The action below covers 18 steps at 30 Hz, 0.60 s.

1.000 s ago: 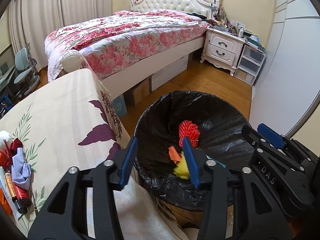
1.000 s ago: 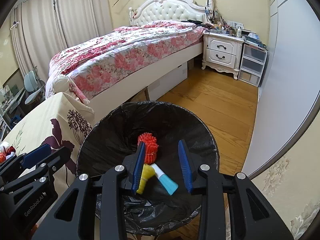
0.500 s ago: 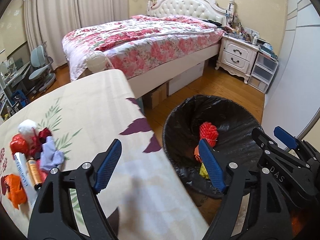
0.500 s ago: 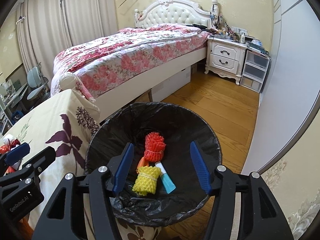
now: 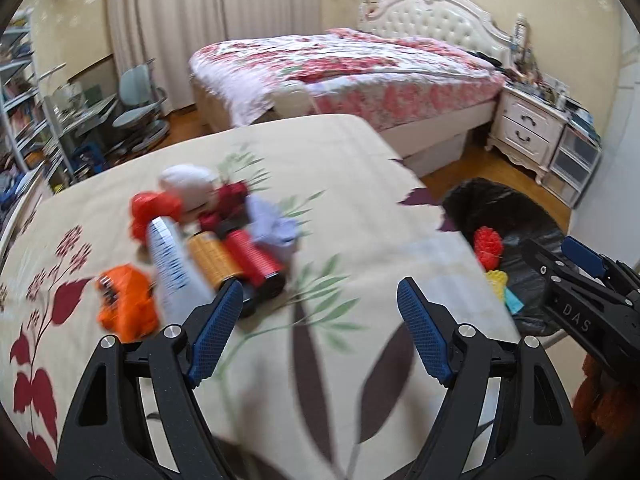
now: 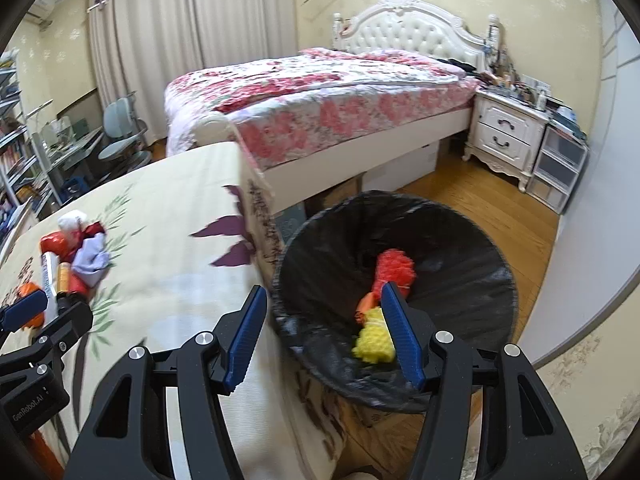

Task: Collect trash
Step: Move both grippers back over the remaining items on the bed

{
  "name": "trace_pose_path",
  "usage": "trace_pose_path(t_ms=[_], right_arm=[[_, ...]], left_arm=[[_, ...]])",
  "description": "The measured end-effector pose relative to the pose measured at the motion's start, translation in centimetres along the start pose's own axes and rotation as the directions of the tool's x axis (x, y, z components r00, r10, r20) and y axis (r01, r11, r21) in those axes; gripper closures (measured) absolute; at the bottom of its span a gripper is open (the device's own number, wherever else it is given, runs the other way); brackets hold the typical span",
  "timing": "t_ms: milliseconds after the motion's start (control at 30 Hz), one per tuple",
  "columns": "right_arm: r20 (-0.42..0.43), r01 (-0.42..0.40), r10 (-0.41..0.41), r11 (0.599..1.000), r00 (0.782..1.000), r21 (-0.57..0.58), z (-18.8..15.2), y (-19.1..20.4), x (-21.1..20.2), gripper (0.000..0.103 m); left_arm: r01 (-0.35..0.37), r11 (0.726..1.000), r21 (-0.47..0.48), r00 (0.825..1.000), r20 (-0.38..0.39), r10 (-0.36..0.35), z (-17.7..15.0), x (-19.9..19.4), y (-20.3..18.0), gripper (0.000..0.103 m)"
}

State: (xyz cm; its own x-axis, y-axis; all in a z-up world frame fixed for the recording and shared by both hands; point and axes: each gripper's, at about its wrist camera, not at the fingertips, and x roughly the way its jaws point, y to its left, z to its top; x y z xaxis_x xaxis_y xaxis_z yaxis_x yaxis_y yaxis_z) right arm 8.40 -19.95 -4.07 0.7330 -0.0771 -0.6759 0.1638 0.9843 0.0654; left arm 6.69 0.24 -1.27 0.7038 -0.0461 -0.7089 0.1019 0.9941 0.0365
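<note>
Hovering spread and empty, the left gripper (image 5: 320,336) faces the trash pile (image 5: 212,244); the right gripper (image 6: 324,336), likewise spread, overlooks the bin (image 6: 472,248).

- The right gripper (image 6: 324,334) fills the foreground, its blue-padded jaws parted with nothing between them.
- Beyond it stands a black-lined trash bin (image 6: 476,264) on the wooden floor (image 6: 516,216), just beside the table.
- Inside the bin lie a red mesh ball (image 6: 394,270), a yellow mesh piece (image 6: 372,346) and a small orange scrap (image 6: 366,304).
- The floral tablecloth (image 6: 168,248) covers the table at left.
- On it, a blurred pile of trash (image 6: 74,256) holds something red, white and lilac, plus tubes.
- The left gripper (image 6: 24,312) enters from the left edge, near that pile.
- A bed (image 6: 320,100) stands behind.
</note>
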Motion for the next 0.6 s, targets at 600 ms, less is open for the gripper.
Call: trace_pose_path(t_ms=[600], right_arm=[[-0.044, -0.136, 0.13, 0.978, 0.99, -0.161, -1.4, 9.4, -0.4, 0.044]], left_arm=[[-0.122, 0.973, -0.194, 0.992, -0.043, 0.115, -2.8, -1.4, 10.9, 0.026]])
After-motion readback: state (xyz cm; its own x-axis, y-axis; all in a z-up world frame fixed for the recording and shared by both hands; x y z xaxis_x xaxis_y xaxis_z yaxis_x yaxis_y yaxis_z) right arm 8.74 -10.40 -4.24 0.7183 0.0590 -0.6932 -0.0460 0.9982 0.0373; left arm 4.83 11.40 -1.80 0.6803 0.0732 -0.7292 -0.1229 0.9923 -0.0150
